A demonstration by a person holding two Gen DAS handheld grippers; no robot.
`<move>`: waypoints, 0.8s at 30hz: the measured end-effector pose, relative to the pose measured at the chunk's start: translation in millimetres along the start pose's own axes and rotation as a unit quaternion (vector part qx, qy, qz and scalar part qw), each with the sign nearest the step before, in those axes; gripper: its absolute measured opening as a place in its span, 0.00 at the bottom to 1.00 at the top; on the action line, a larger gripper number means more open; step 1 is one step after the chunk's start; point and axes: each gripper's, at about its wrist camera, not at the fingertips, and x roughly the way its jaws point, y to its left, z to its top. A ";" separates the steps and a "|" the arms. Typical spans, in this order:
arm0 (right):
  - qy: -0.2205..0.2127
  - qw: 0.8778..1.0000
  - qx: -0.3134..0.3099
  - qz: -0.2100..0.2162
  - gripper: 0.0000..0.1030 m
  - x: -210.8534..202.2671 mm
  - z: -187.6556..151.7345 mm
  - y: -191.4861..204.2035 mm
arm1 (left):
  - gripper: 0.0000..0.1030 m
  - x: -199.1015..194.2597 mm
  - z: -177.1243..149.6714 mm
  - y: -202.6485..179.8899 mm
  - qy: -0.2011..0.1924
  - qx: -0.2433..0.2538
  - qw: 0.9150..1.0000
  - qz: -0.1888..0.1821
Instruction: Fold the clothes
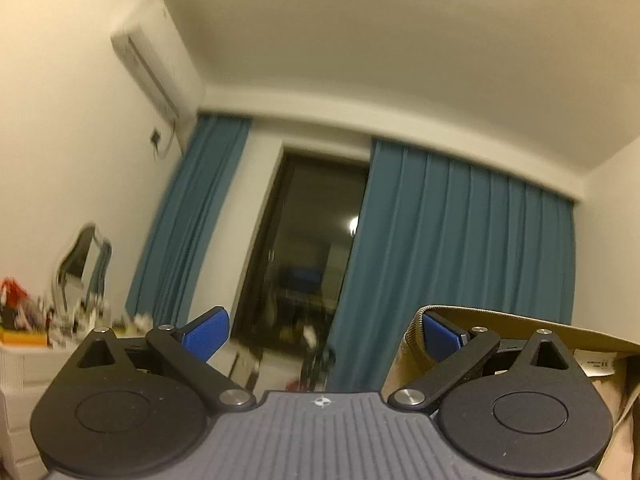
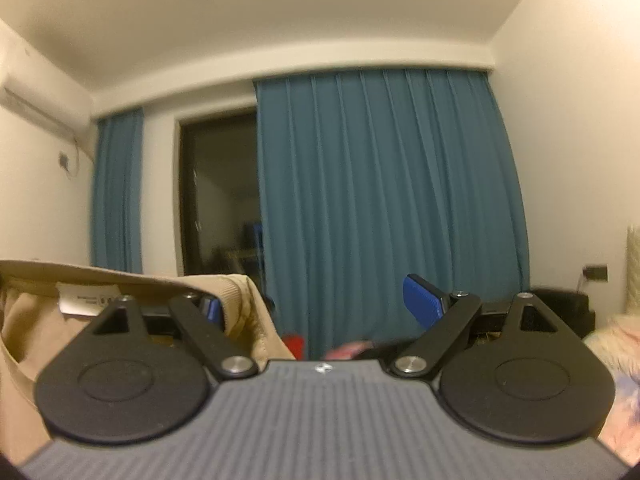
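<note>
Hanging beige garment (image 1: 520, 330) in front of blue curtain (image 1: 460, 240) | left gripper (image 1: 324, 336): jaws wide apart, ribbed hem looped over one finger, nothing pinched | right gripper (image 2: 316, 304): jaws apart, same cloth draped over the finger nearest the left gripper | judged: spread between both to straighten before folding.

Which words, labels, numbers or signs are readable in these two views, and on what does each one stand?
No text can be read.
White care label inside the beige garment: dark print, too small and blurred.
Same label in the left view: print is blurred.
Small round emblem on the gripper body: a symbol, no letters.
</note>
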 end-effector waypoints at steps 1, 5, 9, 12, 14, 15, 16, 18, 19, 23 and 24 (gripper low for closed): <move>0.013 1.000 0.002 -0.003 0.85 15.2 -9.7 -0.5 | 0.98 16.5 -15.0 0.2 0.012 0.001 1.000 0.003; 0.062 0.998 0.005 -0.017 0.85 79.4 -46.8 0.2 | 0.98 95.0 -70.7 2.8 0.048 0.003 0.999 0.021; 0.095 0.994 -0.015 -0.043 0.85 175.2 -79.4 12.9 | 0.98 195.3 -116.9 -9.1 0.070 0.006 0.996 0.059; 0.110 0.991 -0.027 -0.069 0.85 251.7 -119.0 13.2 | 0.98 269.3 -169.7 -16.3 0.084 0.010 0.994 0.072; 0.126 0.988 -0.025 -0.082 0.85 301.7 -158.8 7.2 | 0.98 323.6 -211.0 -16.3 0.109 0.013 0.991 0.075; 0.139 0.986 -0.020 -0.087 0.85 324.8 -180.9 2.1 | 0.98 350.4 -234.8 -15.3 0.124 0.013 0.989 0.075; 0.154 0.984 -0.013 -0.092 0.85 346.5 -204.5 -4.3 | 0.98 373.1 -255.3 -13.5 0.138 0.016 0.988 0.074; 0.187 0.977 -0.001 -0.100 0.85 387.2 -253.2 -18.1 | 0.98 417.4 -309.9 -6.9 0.179 0.022 0.981 0.069; 0.205 0.973 0.001 -0.103 0.84 404.1 -278.8 -23.9 | 0.98 431.6 -339.5 -5.8 0.201 0.026 0.977 0.070; 0.290 0.952 -0.018 -0.102 0.84 456.3 -379.2 -38.2 | 0.97 482.6 -447.9 6.7 0.308 0.031 0.947 0.084; 0.319 0.943 -0.023 -0.095 0.84 464.3 -399.0 -38.7 | 0.97 490.4 -468.1 10.2 0.333 0.030 0.939 0.084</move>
